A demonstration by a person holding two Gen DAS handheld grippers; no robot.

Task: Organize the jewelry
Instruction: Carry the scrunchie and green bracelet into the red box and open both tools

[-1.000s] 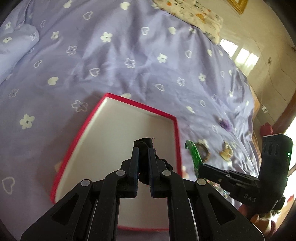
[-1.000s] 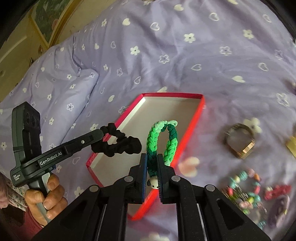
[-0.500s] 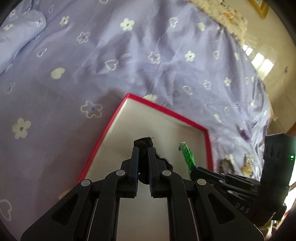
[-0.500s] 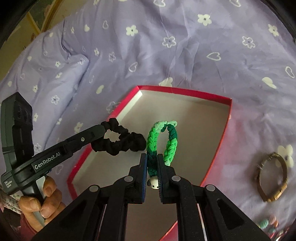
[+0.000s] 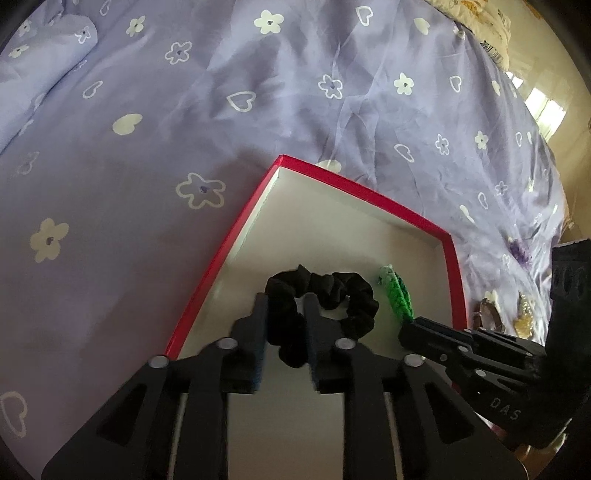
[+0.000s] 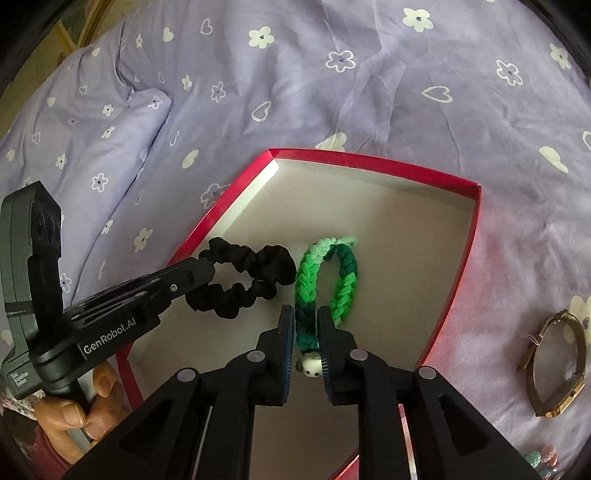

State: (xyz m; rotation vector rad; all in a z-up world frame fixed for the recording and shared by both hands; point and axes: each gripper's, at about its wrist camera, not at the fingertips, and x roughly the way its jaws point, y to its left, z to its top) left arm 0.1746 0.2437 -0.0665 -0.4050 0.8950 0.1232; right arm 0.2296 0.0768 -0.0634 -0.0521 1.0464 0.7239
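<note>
- Jewelry is split between the red box and the purple bedspread; two pieces lie at the two grippers, inside the box
- left gripper: its jaws have just been opening; in the left wrist view the black scrunchie sits between the parted fingers with a gap showing on the inner side, so the pads no longer pinch it
- right wrist view shows the same gripper from the side, the scrunchie looped at its tip and lying on the pale box floor; whether a finger still touches the fabric I cannot tell
- right gripper: jaws have just been opening a little; the green braided bracelet runs between them, its dark end and a small white bead charm between the pads; whether they still press on it I cannot tell
- left wrist view shows only the bracelet's upper part above the right gripper's tip, just beside the scrunchie
- only the right wrist view shows the person's hand wrapped round the left gripper's handle
- outward, right wrist view: a gold bangle lies on the bedspread well outside the box, with pastel beads at the lower edge
- left wrist view alone shows a purple piece and a gold piece beyond the box's right wall, and a patterned cloth at the bed's far edge
</note>
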